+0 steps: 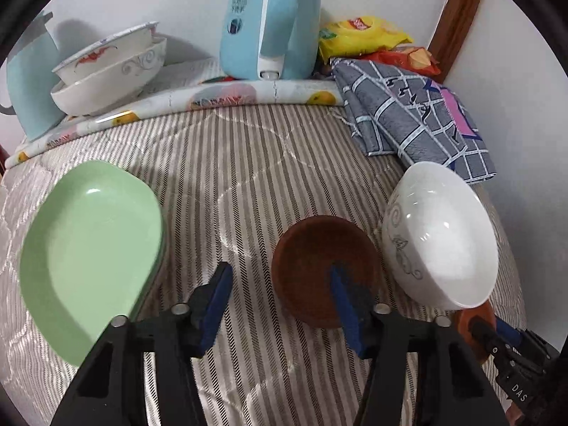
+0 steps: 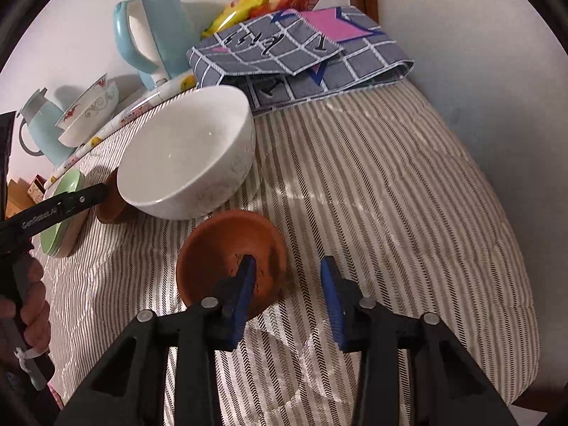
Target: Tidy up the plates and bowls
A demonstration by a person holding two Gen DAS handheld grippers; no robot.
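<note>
A green plate (image 1: 88, 252) lies on the striped cloth at the left. A small brown dish (image 1: 319, 259) sits in front of my left gripper (image 1: 280, 305), which is open, its right finger over the dish's near edge. A large white bowl (image 1: 443, 234) stands to its right. In the right wrist view, my right gripper (image 2: 289, 298) is open, its left finger over a second brown dish (image 2: 230, 248); the white bowl (image 2: 184, 156) is just behind. Two stacked patterned bowls (image 1: 110, 67) sit at the back left.
A light blue kettle (image 1: 269, 21) and a blue jug (image 1: 28, 74) stand at the back by the wall. Snack bags (image 1: 365, 35) and a folded grey checked cloth (image 1: 415, 117) lie at the back right. The table edge falls away on the right (image 2: 525, 284).
</note>
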